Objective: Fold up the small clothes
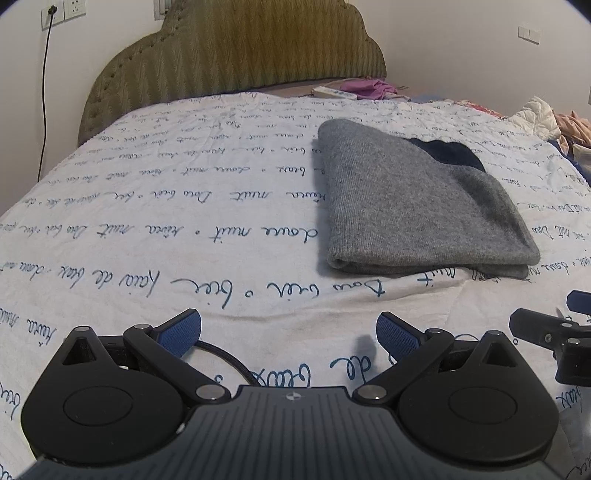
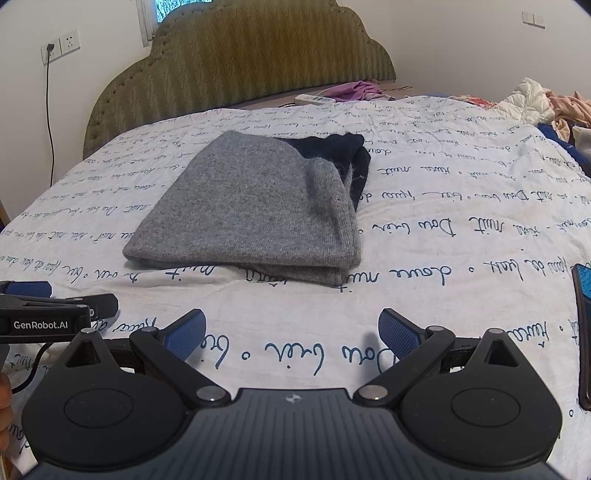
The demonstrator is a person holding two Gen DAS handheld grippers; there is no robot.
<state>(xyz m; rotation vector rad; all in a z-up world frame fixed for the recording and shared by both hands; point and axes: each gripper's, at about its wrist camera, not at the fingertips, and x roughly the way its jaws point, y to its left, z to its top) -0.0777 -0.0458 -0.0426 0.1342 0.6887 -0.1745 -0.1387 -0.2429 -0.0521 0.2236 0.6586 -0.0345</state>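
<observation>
Both grippers, left (image 1: 289, 334) and right (image 2: 291, 334), gape empty near the folded grey knit garment (image 2: 251, 206) (left casing reads "GenRobot.AI").

A grey sweater (image 2: 251, 206) with a navy collar (image 2: 343, 155) lies on my white bedspread (image 2: 443, 258) scrawled with blue script, before an olive zigzag headboard (image 2: 258, 55); my pads (image 2: 184, 334) are blue.

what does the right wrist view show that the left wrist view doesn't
Only the right wrist view: a window above the headboard, a dark phone-like object at the right edge, and the open right tool. Only the left wrist view: the open left tool. Both: the folded grey garment with its dark part, lying on the script-printed sheet.
</observation>
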